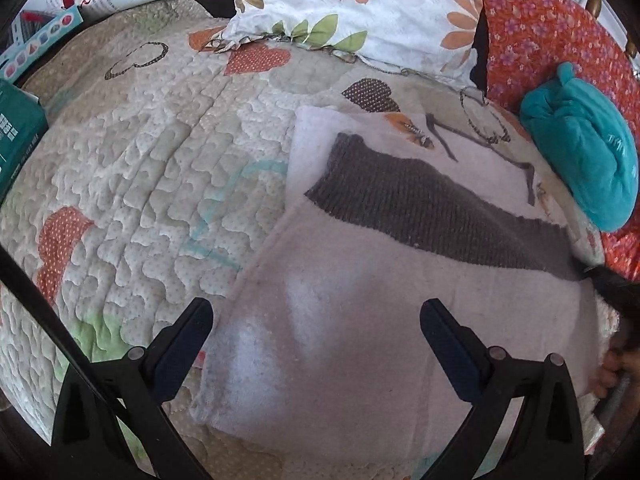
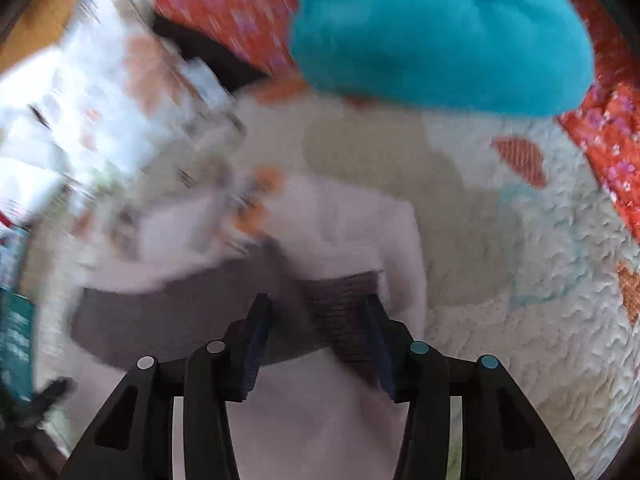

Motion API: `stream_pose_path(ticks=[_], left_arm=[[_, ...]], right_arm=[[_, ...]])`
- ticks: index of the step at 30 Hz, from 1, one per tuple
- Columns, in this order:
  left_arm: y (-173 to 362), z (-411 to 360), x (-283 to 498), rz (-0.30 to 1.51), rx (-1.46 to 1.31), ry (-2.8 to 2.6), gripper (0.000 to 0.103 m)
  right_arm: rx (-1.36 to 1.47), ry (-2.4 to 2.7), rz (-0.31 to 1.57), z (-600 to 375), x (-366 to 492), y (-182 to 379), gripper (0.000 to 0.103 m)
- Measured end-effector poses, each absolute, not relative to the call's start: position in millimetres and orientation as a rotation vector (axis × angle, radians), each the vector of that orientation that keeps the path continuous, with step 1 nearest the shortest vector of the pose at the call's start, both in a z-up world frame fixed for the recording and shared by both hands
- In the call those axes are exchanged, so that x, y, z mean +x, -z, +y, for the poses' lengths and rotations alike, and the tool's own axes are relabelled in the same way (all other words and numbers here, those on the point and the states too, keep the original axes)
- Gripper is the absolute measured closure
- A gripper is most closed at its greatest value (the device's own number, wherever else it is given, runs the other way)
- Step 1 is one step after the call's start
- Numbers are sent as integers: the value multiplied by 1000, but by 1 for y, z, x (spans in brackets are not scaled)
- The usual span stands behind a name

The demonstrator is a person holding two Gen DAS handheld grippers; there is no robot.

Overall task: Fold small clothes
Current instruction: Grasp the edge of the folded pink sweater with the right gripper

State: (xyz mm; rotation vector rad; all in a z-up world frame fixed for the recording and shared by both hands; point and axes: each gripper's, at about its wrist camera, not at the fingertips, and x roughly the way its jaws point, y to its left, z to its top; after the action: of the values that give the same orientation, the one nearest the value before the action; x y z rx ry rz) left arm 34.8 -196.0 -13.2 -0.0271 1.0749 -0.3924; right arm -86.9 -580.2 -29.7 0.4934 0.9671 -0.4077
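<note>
Quilt [image 1: 132, 184] spreads bare and wide to the left of the pale fleece garment [image 1: 340, 320] in the left wrist view, bounded at the far edge by a floral pillow [image 1: 360, 4] and on the right by an orange flowered cushion [image 1: 548, 36] with a teal plush piece [image 1: 584, 148] lying against it. The left gripper [image 1: 316, 336] hangs with jaws spread wide, holding nothing, its fingers straddling the garment's near panel; the dark ribbed band [image 1: 440, 204] runs diagonally beyond them. The right wrist view is smeared by motion. There the right gripper [image 2: 318, 340] has its jaws parted (a ribbed grey strip [image 2: 344, 320] shows in the gap, but whether the pads touch it cannot be told). Open quilt [image 2: 540, 300] lies to its right, the teal plush [image 2: 440, 28] ahead.
</note>
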Motion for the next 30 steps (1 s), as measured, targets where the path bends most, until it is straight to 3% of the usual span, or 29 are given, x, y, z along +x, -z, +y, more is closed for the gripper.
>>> stream_pose_path(ticks=[5,12,21,28,30], left_arm=[[-1,-173,42,987,-50,333,0],[-11,-100,67,964,-184,138,0],[-33,-6,63,886,-368,-70,0],[-39,29,55,871,-494,-62,0],[-38,39,54,863,-524,-79,0]], right_arm=[[378,485,892,-563,-99,8,48],[318,189,864,-476,-92,-16,46],[-131,-242,967,-262,-97,19,42],[-390,-130,935,-185,-68,50,42],[-408,-100,916,-177,-57,49,49]])
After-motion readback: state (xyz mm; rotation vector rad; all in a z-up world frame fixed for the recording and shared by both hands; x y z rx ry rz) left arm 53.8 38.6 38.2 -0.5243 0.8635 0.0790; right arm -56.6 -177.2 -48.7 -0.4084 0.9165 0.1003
